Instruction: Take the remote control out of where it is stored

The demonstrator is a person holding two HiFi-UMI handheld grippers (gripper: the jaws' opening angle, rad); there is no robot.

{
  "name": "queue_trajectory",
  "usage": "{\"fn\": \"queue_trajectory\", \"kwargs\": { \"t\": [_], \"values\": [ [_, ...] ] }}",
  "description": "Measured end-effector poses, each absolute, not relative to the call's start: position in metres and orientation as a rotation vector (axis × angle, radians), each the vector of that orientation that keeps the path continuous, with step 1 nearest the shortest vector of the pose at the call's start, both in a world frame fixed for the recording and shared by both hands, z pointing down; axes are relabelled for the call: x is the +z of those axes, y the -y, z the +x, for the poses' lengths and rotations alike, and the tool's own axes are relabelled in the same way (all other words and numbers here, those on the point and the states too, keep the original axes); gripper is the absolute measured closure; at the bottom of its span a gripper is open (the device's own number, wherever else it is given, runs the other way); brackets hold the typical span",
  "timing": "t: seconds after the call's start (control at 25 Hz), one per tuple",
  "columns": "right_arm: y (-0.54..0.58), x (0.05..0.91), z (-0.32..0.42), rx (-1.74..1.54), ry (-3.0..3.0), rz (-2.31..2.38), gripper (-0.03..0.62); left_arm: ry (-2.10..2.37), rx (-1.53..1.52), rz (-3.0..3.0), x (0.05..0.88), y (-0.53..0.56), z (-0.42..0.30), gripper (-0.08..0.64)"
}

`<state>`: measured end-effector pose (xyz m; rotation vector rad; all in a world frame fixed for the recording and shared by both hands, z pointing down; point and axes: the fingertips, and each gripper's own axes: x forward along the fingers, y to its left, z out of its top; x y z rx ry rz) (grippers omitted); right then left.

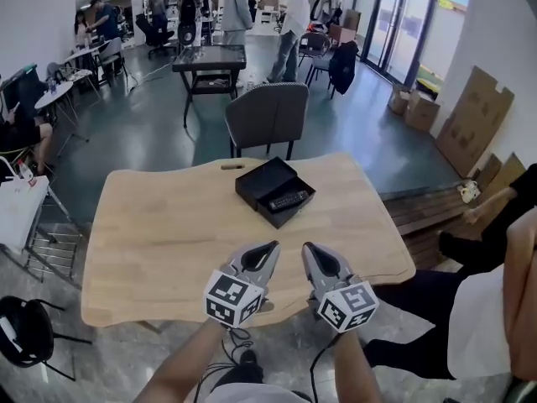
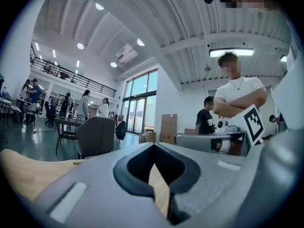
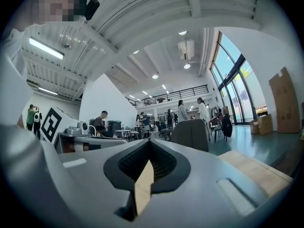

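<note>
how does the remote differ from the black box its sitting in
Shape: the remote is a slim, long bar, while the black box is broad and blocky. Size: the remote is much smaller and fills only part of the box. Placement: the box stands directly on the wooden table; the remote lies inside the open box, off the table. Both are black, and both lie askew to the table's edges.

Grey left tongs (image 1: pixel 270 248) and right tongs (image 1: pixel 307 248), black-padded; black-and-white marker cubes (image 1: pixel 232 299); dark cables (image 1: pixel 238 348) beneath.
</note>
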<state>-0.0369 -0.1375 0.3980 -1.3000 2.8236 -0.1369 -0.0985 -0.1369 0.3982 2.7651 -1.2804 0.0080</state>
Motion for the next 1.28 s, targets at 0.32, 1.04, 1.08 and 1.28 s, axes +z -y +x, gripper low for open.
{"fn": "queue_trajectory", "kwargs": {
  "t": [0.32,1.04,1.08,1.28],
  "values": [
    [0.183,0.397,-0.045,-0.137,-2.799,-1.350,0.566,1.245,0.018,2.787,0.397,0.180,-0.111,0.559],
    [0.235,0.404,-0.024,-0.128,-2.821,-1.341,0.566,1.292,0.067,2.768,0.404,0.240,-0.093,0.558],
    [0.239,0.406,-0.021,-0.133,-2.822,-1.346,0.566,1.291,0.085,2.770,0.407,0.245,-0.091,0.558],
    [0.263,0.421,-0.008,-0.158,-2.843,-1.385,0.566,1.273,0.188,2.761,0.430,0.279,-0.078,0.558]
  ]
}}
